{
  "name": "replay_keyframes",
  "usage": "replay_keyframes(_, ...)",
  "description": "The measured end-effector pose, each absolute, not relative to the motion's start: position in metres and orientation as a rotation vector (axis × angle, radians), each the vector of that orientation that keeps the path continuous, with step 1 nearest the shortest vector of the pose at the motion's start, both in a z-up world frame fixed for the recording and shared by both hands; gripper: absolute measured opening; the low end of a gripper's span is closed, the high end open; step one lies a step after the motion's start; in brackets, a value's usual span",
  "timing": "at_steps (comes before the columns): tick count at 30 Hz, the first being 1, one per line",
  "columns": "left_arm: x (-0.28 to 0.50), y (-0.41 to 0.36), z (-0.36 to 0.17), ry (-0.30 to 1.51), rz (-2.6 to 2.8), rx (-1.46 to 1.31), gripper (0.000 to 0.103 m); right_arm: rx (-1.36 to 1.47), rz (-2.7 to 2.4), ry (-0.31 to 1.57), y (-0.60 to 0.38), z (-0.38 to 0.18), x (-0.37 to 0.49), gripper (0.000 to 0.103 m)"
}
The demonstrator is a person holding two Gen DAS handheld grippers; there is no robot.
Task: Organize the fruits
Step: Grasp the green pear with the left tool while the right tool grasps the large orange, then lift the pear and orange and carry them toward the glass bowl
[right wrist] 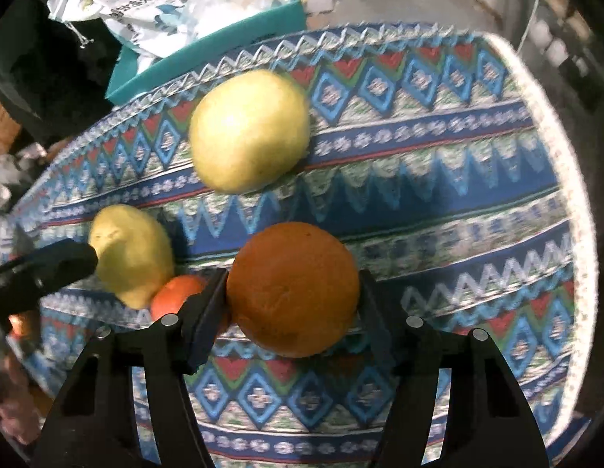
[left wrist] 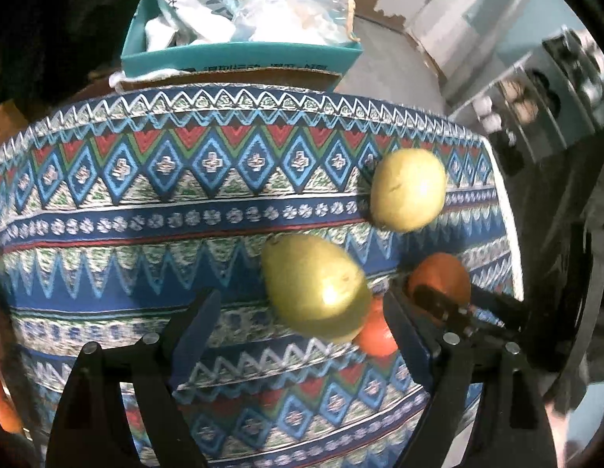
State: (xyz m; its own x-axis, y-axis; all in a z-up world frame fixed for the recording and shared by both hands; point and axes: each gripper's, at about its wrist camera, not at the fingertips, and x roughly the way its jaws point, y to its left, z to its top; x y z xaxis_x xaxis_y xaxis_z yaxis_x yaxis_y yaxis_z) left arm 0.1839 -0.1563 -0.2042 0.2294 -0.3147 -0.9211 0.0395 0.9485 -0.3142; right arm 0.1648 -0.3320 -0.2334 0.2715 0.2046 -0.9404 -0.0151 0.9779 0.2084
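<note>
Right gripper (right wrist: 292,304): jaws closed on the large orange (right wrist: 292,290), one pad at each flank, the fruit filling the gap; grip sits low on a round, smooth body, so a slip or roll-out on lifting is the likely fault. Left gripper (left wrist: 302,308): jaws wide apart, holding nothing; the near pear (left wrist: 315,288) lies between the fingers toward the right one, not pressed. Small tangerine (left wrist: 376,329): tucked against the near pear's lower side and just beside the left gripper's right finger; a closing jaw could catch or shove it, and it could roll. In the left wrist view the right gripper's finger overlaps the large orange close to the left gripper's right finger; the two tools stand crowded, and a knock between them is possible. Far pear (right wrist: 249,130): apart from the rest, nearer the cloth's far edge. Patterned tablecloth (right wrist: 458,195): carries all four fruits; its right edge runs not far from the large orange, so a dropped fruit may roll off. Teal box (left wrist: 239,58): beyond the far edge, stuffed with bags.
</note>
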Motion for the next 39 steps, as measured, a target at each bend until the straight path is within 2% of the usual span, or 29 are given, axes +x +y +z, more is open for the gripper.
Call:
replay_keyframes(17,0.197,-0.183,-0.245,1.378,-0.216,-0.281,0.087,0.131,0.096,1.257,-0.350,-0.227,0.155,0.065)
replay_keyframes(19,0.198,-0.186,-0.247,1.380,-0.235,-0.282,0.076,0.135,0.098,1.255,-0.349,-0.227,0.155,0.065)
replay_keyframes(21,0.199,-0.189,-0.250,1.389,-0.228,-0.249,0.071,0.135,0.101,1.252,-0.349,-0.226,0.155,0.065)
replay_keyframes(32,0.187,-0.179,-0.241,1.339,-0.244,-0.139,0.070,0.092,0.111,1.226,-0.343,-0.216,0.151,0.065)
replay_keyframes(39,0.174,-0.166,-0.216,1.296,-0.254,-0.059,0.070,0.066,0.126,1.199,-0.331,-0.203,0.149,0.065)
